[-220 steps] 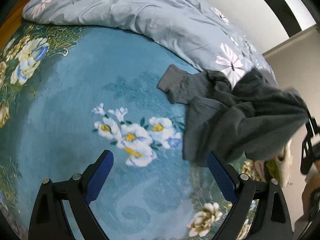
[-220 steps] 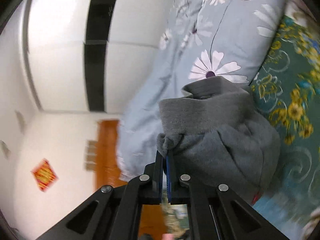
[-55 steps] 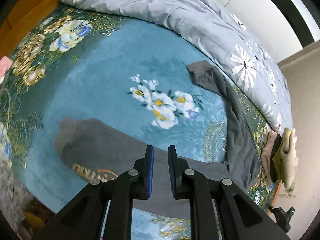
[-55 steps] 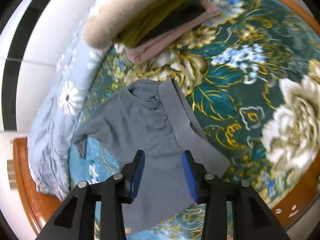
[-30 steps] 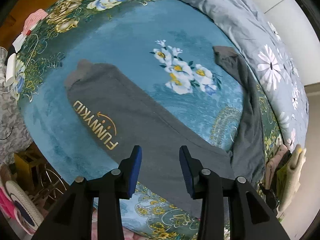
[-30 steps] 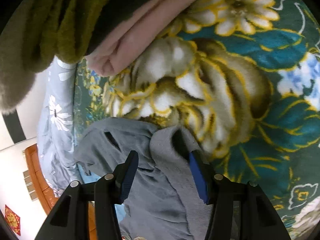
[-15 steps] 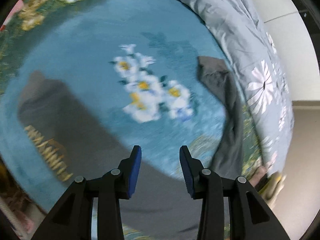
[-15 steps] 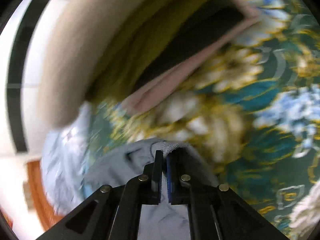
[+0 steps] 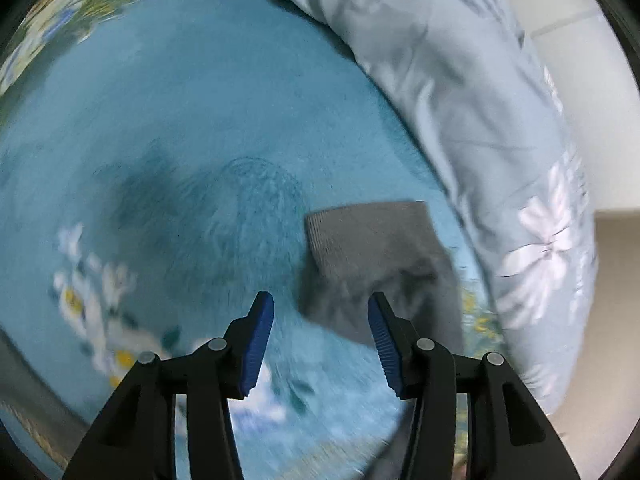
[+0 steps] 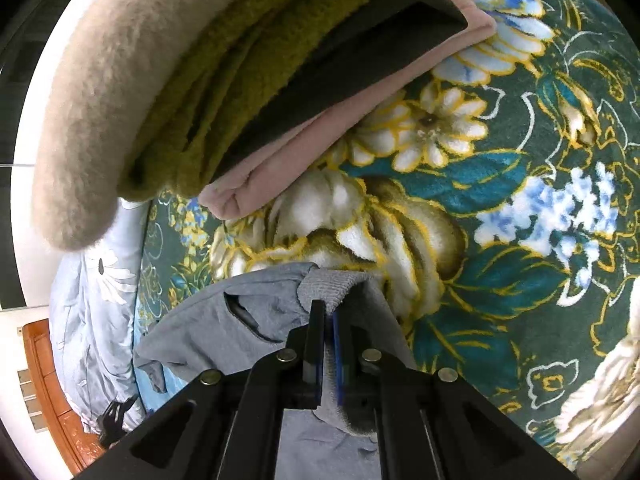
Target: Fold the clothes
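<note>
A grey sweatshirt lies spread on the blue floral blanket. In the left wrist view its ribbed sleeve cuff (image 9: 368,228) lies just ahead of my left gripper (image 9: 320,320), which is open, empty and low over the blanket, the cuff slightly right of centre. In the right wrist view my right gripper (image 10: 328,320) is shut on the grey sweatshirt's ribbed cuff (image 10: 332,284), the grey body (image 10: 224,320) trailing to the left.
A stack of folded clothes (image 10: 240,80), beige, olive, black and pink, lies right ahead of the right gripper. A pale blue flowered duvet (image 9: 480,100) is bunched along the far side. The bed's wooden frame (image 10: 48,380) shows at lower left.
My left gripper has moved forward and down to the far sleeve cuff, still open. My right gripper, open a second ago, has shut on the near cuff and holds it.
</note>
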The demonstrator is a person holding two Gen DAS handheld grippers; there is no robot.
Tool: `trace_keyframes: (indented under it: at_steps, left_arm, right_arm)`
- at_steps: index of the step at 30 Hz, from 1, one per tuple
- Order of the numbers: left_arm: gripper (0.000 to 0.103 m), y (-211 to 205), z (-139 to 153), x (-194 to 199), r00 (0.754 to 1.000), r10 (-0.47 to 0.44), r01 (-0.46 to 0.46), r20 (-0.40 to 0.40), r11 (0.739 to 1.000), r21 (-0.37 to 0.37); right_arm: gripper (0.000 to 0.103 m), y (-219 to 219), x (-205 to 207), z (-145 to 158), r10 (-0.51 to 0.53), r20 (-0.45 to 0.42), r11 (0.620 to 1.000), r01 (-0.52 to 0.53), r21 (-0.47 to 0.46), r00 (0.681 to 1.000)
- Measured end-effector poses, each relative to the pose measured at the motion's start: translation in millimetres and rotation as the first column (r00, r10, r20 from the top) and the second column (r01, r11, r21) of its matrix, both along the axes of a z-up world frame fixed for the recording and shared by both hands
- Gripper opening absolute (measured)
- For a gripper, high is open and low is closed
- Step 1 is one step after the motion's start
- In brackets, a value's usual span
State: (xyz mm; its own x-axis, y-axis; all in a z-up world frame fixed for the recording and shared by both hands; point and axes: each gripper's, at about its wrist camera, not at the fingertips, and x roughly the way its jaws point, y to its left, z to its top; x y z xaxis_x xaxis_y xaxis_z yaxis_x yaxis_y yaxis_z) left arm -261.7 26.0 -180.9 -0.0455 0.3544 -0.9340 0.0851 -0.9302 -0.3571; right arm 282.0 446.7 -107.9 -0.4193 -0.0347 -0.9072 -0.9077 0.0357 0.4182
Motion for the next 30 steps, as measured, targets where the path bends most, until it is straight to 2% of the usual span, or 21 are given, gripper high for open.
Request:
trace_keyframes:
  at_steps: [2,4,5,6,9,11,13,16,19,23,26,28,30]
  left_arm:
    - [0.049,8,-13,-4,1.000,-0.029,0.029,0.000,1.000,0.002]
    - [0.036,16,-25,-6,0.999,-0.045,0.045,0.000,0.999,0.021]
    - [0.020,19,-28,-7,0.999,-0.045,0.044,0.004,0.998,0.032]
    - [0.012,22,-31,-8,0.999,-0.041,0.041,0.008,0.998,0.041]
    - [0.008,25,-26,-7,1.000,-0.018,0.018,-0.001,0.998,0.057]
    - [0.007,21,-10,-7,0.999,-0.007,0.010,-0.048,0.997,0.071]
    - [0.007,9,21,-7,0.992,0.003,0.012,-0.130,0.993,0.116]
    - [0.007,-36,89,-3,0.957,0.037,0.024,-0.289,0.979,0.205]
    - [0.007,-95,130,7,0.926,0.077,0.002,-0.369,0.978,0.208]
    - [0.007,-168,121,24,0.940,0.085,-0.076,-0.331,0.996,0.039]
    - [0.008,-211,73,38,0.964,0.201,-0.202,-0.172,0.979,0.010]
    - [0.009,-238,43,48,0.957,0.281,-0.283,-0.069,0.959,-0.019]
    - [0.009,-256,22,62,0.929,0.371,-0.370,0.008,0.928,-0.050]
  right_arm:
    - [0.004,0,0,2,0.003,0.007,1.000,-0.003,-0.001,1.000]
    - [0.004,-1,-2,2,0.006,0.014,1.000,-0.005,-0.005,1.000]
    - [0.004,-1,-3,2,0.007,0.018,1.000,-0.007,-0.006,1.000]
    - [0.004,-2,-5,3,0.009,0.021,1.000,-0.009,-0.006,1.000]
    - [0.004,-1,-10,5,0.015,0.028,1.000,-0.015,-0.006,0.999]
    - [0.004,-1,-15,8,0.023,0.035,1.000,-0.023,0.000,0.999]
    - [0.004,-1,-18,12,0.032,0.037,0.999,-0.033,0.011,0.999]
    - [0.004,-2,-17,25,0.042,0.017,0.998,-0.042,0.039,0.999]
    - [0.004,-5,-13,33,0.053,0.006,0.997,-0.053,0.051,0.999]
    - [0.004,-14,-15,28,0.067,0.014,0.997,-0.067,0.031,0.998]
    - [0.004,-19,-22,25,0.074,0.015,0.997,-0.074,0.019,0.997]
    - [0.004,-22,-29,23,0.088,0.020,0.996,-0.088,0.012,0.996]
    - [0.004,-25,-37,22,0.102,0.026,0.995,-0.102,0.007,0.994]
